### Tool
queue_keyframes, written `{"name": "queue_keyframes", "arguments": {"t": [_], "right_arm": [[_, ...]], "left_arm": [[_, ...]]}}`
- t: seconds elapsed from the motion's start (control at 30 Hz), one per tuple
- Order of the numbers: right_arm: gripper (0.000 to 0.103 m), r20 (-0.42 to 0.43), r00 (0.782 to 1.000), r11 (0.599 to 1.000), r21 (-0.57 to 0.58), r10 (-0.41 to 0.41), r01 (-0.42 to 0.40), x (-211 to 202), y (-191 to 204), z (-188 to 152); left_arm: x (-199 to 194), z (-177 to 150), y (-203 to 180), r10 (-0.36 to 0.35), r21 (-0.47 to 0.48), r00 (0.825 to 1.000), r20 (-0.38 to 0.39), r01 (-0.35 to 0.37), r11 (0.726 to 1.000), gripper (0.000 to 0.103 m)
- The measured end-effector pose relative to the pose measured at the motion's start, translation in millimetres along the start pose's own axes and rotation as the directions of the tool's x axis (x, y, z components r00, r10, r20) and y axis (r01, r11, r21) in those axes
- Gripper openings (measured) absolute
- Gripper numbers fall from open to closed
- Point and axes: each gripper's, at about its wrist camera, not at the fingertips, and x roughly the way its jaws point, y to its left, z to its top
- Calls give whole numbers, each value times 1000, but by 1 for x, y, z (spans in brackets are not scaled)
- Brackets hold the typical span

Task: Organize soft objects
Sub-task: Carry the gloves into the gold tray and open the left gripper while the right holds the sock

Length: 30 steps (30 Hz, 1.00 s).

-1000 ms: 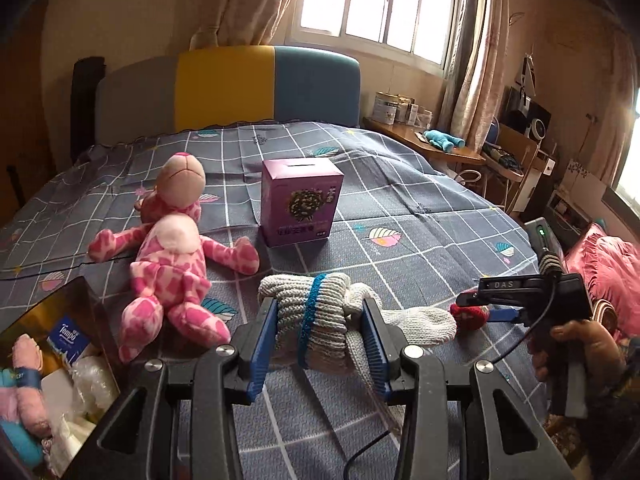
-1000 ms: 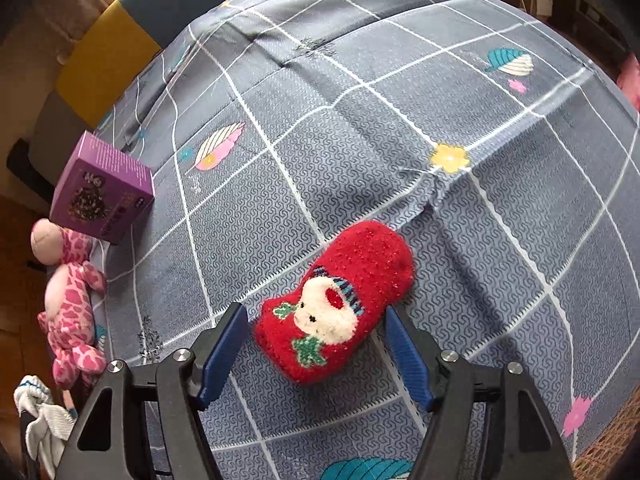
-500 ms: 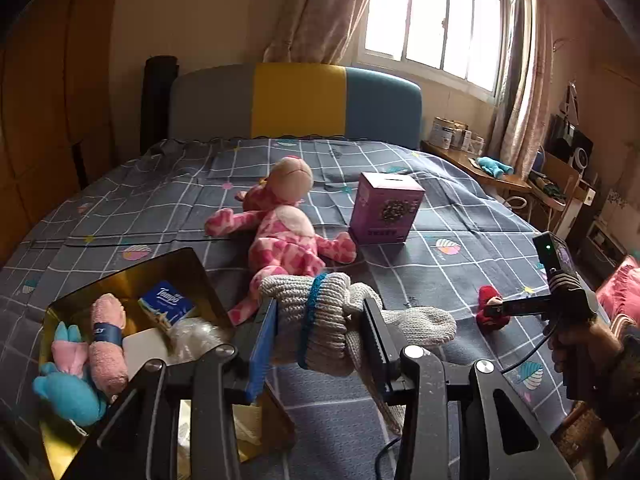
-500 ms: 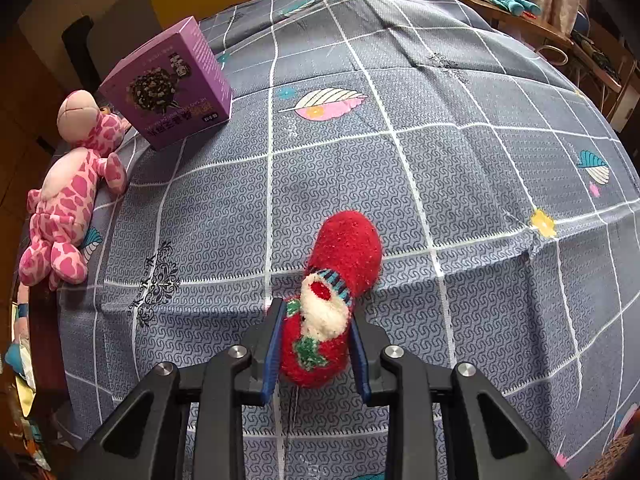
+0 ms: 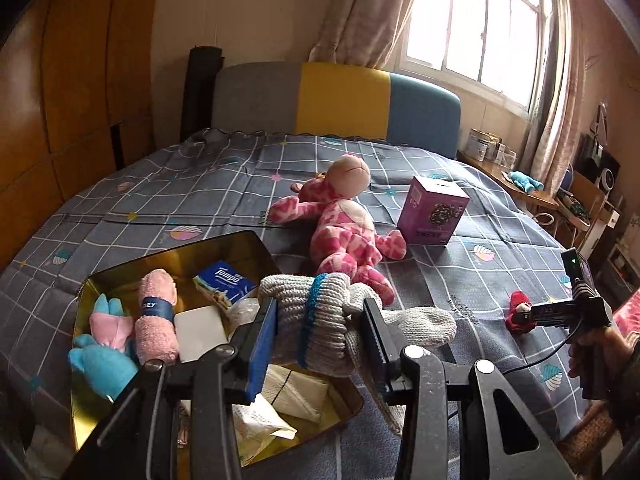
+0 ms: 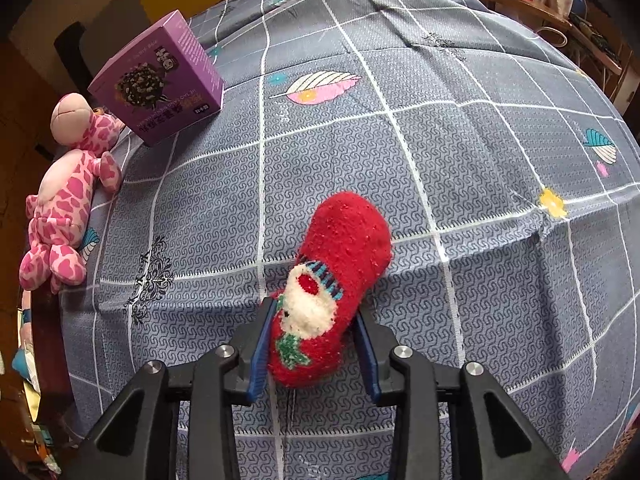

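Checked bedspread (image 5: 192, 184) carries a gold tin (image 5: 168, 256) of rolled towels and tissues at its near edge, left tongs (image 5: 320, 320) clenching knit gloves (image 5: 320, 328) above it, right tongs (image 6: 314, 340) easing open around the red sock (image 6: 336, 280).

The blue-and-white tissue pack (image 5: 225, 283) in the gold tin (image 5: 168, 250) reads "Tempo" in white script. The dark band (image 5: 155, 307) around the rolled pink towel (image 5: 157, 318) shows the letters "EY"; the rest is hidden. The purple box (image 6: 160, 80) carries several lines of print, too small and distorted to read in either view.
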Motion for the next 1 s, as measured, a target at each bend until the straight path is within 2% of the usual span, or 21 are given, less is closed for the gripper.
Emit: {"name": "queue_keyframes", "arguments": {"t": [0.23, 0.43, 0.5, 0.63, 0.73, 0.83, 0.9, 1.0], "right_arm": [[36, 0, 1000, 1000, -29, -9, 9, 2, 7, 0], [32, 17, 999, 996, -77, -39, 40, 2, 20, -1], [32, 21, 999, 995, -86, -44, 46, 2, 23, -2], [32, 27, 998, 993, -105, -54, 56, 2, 29, -5], [31, 32, 997, 990, -127, -65, 69, 1, 34, -7], [31, 33, 997, 989, -132, -66, 70, 0, 35, -10], [31, 33, 997, 989, -131, -65, 69, 0, 36, -11], [31, 34, 997, 989, -134, -66, 70, -1, 34, -11]], "left_arm": [[-1, -5, 13, 1, -28, 1000, -14, -1, 1000, 42], [-19, -7, 55, 2, -133, 1000, -6, -2, 991, 42], [-30, -8, 82, 32, -192, 1000, 0, -31, 981, 42], [-55, -18, 136, 135, -287, 991, -9, -132, 949, 42], [-69, -32, 170, 163, -367, 986, -34, -165, 915, 42], [-71, -49, 189, 149, -426, 987, -67, -164, 890, 42], [-62, -56, 189, 117, -431, 988, -98, -148, 890, 42], [-37, -64, 181, 101, -399, 981, -167, -161, 903, 43]]}}
